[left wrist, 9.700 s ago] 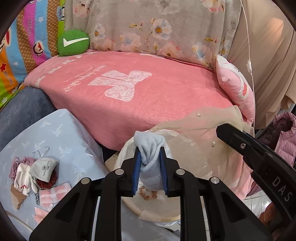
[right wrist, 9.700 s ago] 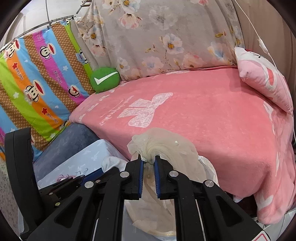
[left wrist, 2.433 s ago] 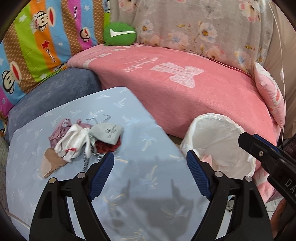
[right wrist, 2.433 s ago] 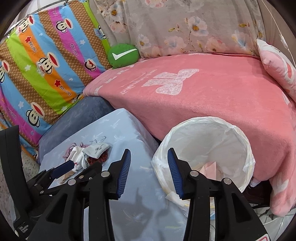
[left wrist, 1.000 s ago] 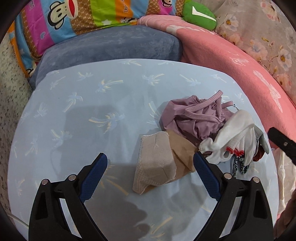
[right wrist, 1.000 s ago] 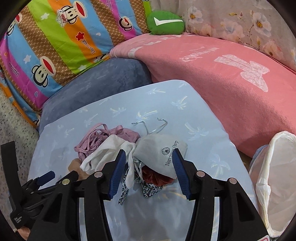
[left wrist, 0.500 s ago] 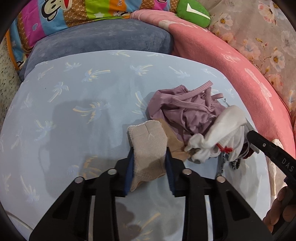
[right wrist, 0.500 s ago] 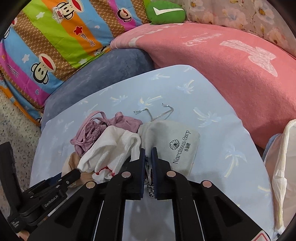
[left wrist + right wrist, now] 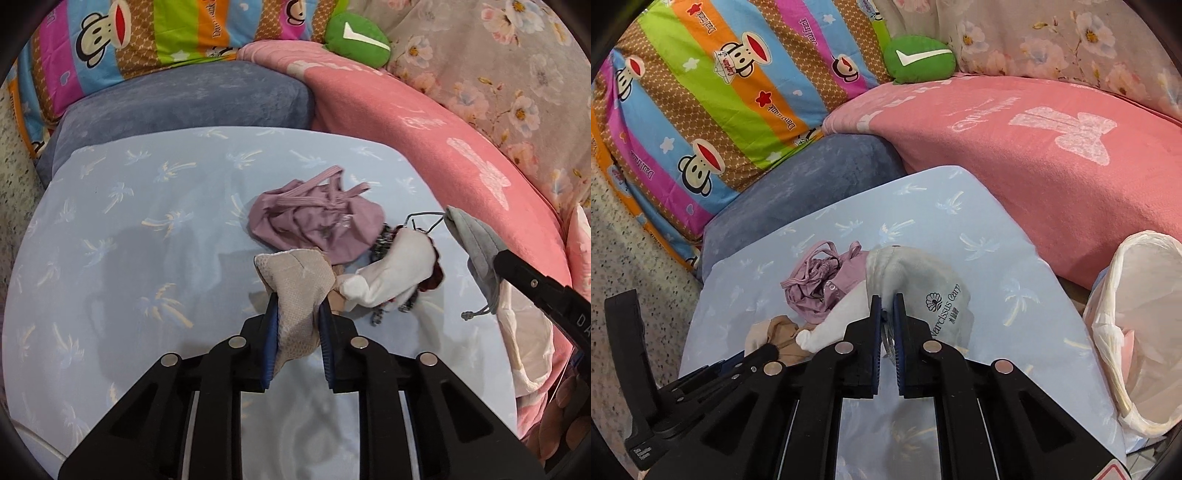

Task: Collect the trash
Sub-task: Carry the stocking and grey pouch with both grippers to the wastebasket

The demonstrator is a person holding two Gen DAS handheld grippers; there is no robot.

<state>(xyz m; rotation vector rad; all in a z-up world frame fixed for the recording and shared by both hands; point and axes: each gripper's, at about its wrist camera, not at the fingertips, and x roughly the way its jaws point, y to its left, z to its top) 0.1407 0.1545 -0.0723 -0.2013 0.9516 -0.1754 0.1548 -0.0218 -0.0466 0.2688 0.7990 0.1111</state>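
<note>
— What's on the blue palm-print tablecloth?
— Cloth heap, 12 o'clock. Left gripper clamps beige stocking; right gripper pinches grey pouch.
— Surroundings?
— Pink blanket behind, lined bin at 3 o'clock.

A pink blanket covers the sofa beside a striped monkey-print quilt.

Both grippers are black plastic. The left gripper has blue pads inside its fingers and round silver screws on top. The right gripper looks the same, with blue pads, silver screws and small white letters on its side.
</note>
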